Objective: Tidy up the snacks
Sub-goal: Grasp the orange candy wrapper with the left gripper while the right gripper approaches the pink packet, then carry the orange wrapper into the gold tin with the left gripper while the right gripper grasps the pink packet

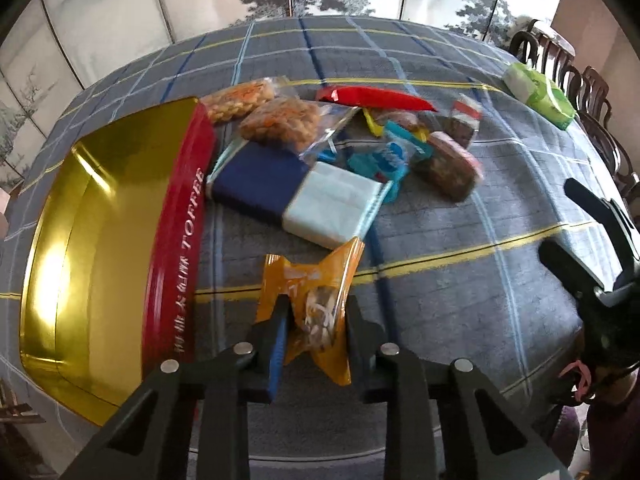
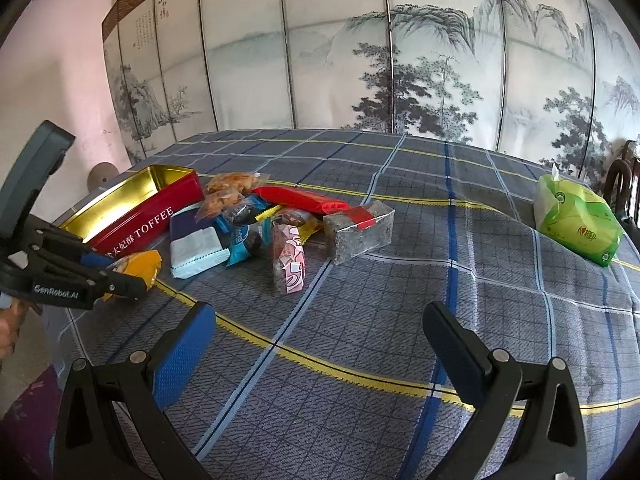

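Observation:
My left gripper [image 1: 316,312] is shut on an orange snack packet [image 1: 316,300] and holds it just right of the open red toffee tin [image 1: 176,240] with a gold inside. The packet [image 2: 138,266] and left gripper [image 2: 116,280] also show in the right wrist view, beside the tin [image 2: 140,220]. A pile of snacks lies on the plaid tablecloth [image 2: 400,280]: two nut bags [image 1: 280,118], a blue and white packet [image 1: 296,196], a red packet [image 1: 376,98], brown cake packets [image 1: 446,164]. My right gripper [image 2: 320,344] is open and empty above the cloth, nearer the front.
A green tissue pack [image 2: 576,220] lies at the table's right edge, also in the left wrist view [image 1: 540,94]. Dark wooden chairs [image 1: 596,112] stand along that side. A painted folding screen [image 2: 360,60] stands behind the table.

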{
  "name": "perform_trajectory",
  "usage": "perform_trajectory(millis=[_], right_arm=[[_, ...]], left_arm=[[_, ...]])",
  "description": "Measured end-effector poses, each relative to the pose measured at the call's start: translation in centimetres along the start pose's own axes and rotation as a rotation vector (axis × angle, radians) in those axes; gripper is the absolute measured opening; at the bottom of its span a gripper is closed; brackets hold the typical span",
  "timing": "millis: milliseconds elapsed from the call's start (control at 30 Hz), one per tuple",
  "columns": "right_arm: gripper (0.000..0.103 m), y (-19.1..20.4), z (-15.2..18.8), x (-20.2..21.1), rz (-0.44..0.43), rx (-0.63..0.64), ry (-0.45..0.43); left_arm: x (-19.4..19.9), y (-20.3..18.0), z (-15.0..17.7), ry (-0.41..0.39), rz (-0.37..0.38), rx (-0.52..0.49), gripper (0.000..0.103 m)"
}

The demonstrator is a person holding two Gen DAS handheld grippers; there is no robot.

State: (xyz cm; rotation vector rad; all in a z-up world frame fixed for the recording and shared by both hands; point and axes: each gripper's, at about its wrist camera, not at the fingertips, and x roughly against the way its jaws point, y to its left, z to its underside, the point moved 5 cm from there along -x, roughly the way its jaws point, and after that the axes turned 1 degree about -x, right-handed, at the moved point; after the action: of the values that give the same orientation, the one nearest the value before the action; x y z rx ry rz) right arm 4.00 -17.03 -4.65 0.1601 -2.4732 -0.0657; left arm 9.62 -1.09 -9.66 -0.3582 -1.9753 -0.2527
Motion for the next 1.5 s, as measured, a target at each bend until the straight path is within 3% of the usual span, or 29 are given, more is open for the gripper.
perform_trajectory(millis=[467,1033,1133,1500], right_arm=[[0.103,-0.5,0.1,-0.4,0.0,-0.037,0.012],[0.103,-1.1,-0.2,-0.9,-0.013,-0.089,0.051],[0.099,-0.8,-0.3,-1.0,-0.026,-0.089,0.059],[0.069,0.5,-1.9,-4.2,-0.046,-0.081,0.129]], left_arm=[[2.4,-2.0,0.4,-0.063,-0.129,-0.001,0.025],[4.2,-1.1,1.0,-0.085,-0.122,0.024,0.025],[4.8,-0.4,1.0,-0.095,-0.114,0.037,0.025],[6.8,2.2,0.8,-0.117,-0.091,0.08,0.025]])
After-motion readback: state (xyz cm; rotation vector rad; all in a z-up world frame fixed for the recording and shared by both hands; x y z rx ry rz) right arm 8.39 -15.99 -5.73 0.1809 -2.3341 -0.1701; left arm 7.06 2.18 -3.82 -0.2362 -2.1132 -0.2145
